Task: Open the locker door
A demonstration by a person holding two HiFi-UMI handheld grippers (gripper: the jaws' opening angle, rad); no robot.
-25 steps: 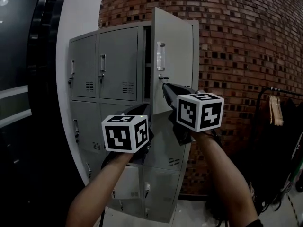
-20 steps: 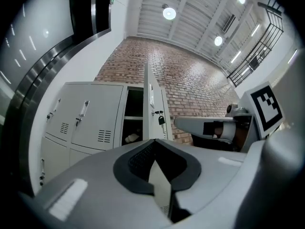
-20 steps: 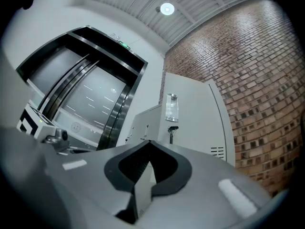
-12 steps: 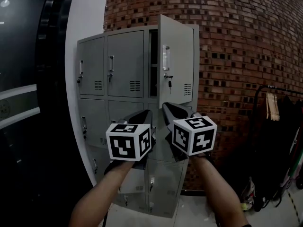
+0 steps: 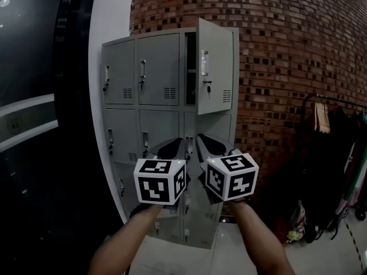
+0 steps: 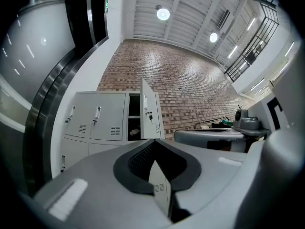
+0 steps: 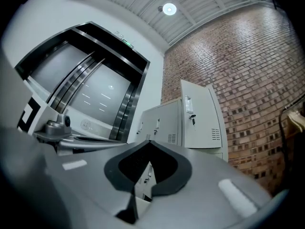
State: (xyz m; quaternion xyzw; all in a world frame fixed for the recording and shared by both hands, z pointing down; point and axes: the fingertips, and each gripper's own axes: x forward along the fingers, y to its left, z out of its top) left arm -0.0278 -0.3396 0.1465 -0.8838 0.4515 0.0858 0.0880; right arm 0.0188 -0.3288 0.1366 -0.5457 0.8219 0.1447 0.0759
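The grey locker bank (image 5: 149, 113) stands against a brick wall. Its top right door (image 5: 217, 65) hangs open toward me, showing a clear handle and a key in the lock (image 5: 209, 88). Both grippers are held low in front of the lower lockers, well away from that door. My left gripper (image 5: 171, 146) is shut with nothing in it. My right gripper (image 5: 204, 140) is also shut and empty. The open door (image 6: 151, 116) shows above the closed tips of the left gripper (image 6: 154, 142) in its own view. The right gripper (image 7: 149, 141) likewise sits below the door (image 7: 201, 120).
A curved brick wall (image 5: 275, 67) runs behind and to the right of the lockers. A clothes rack (image 5: 335, 153) with hanging garments stands at the right. A white column (image 5: 112, 16) and dark glass panels (image 5: 34, 125) lie to the left. Pale floor tiles (image 5: 189, 256) show below.
My right gripper has drawn back and down from the open door's lock. Both grippers now sit lower and farther from the lockers, which look smaller in the head view.
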